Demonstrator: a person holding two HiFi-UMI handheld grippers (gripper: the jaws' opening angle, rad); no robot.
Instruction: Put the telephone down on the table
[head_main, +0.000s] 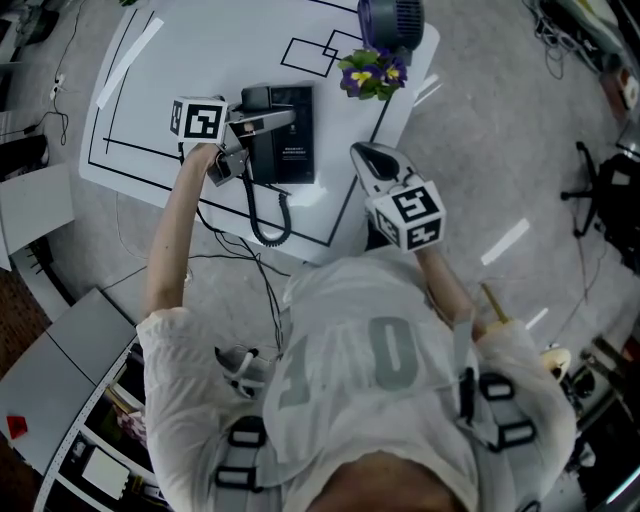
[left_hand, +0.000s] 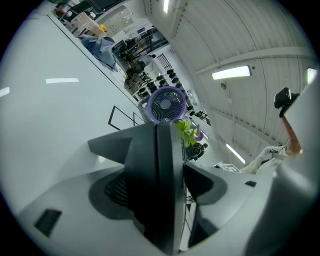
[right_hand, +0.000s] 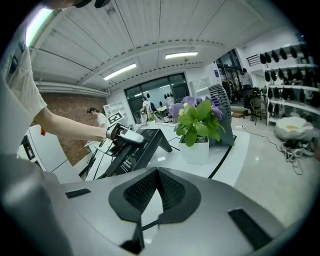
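Two grippers are in view over a white table (head_main: 200, 60). The left gripper (head_main: 272, 120) reaches onto the black telephone (head_main: 290, 140), which rests on the table. In the left gripper view its jaws stand spread, one on either side of a dark edge of the telephone (left_hand: 160, 190). A sliver of light shows between that edge and the right-hand pad (left_hand: 202, 182), so the pads do not pinch it. From the telephone a curly cord (head_main: 262, 215) runs back below the left gripper and loops over the table's near edge. The right gripper (head_main: 365, 155) hovers off to the right of the telephone, apart from it, with its jaws pressed together at the tips and nothing between them (right_hand: 157, 172). Ahead of its tips stand a potted plant (right_hand: 197, 120) and, just behind that, a purple fan (right_hand: 220, 105). Both also show beyond the left gripper's jaws.
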